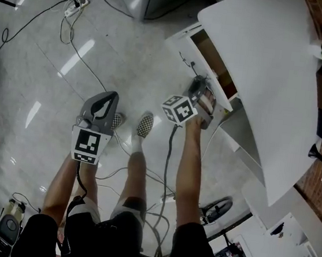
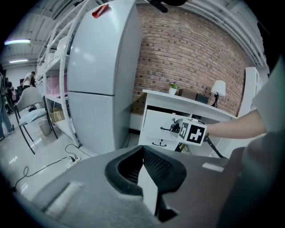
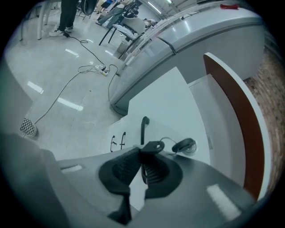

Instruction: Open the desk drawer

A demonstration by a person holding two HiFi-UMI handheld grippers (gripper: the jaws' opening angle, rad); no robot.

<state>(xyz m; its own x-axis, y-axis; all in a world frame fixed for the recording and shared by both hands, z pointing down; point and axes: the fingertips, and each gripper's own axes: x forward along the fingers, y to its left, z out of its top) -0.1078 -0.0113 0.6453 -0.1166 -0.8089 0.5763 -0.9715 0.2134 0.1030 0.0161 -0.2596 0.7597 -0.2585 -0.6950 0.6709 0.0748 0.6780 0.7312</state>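
Drawer (image 1: 215, 55) stood partly out of the desk (image 1: 262, 62), at 12 o'clock from the right tongs (image 3: 142, 153) in the head view. Those tongs were clenched on its handle (image 3: 143, 127). Left tongs (image 1: 111, 97), jaws pressed together on nothing, hung over the floor (image 1: 42, 52), well apart, the drawer at their 2 o'clock.

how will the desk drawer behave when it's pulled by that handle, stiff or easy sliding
Probably slides straight: the drawer seems to stand partly out from the desk already. The thin black handle looks rigid, so the right gripper, shut on it, should pull without flex. The dangling keys may swing.
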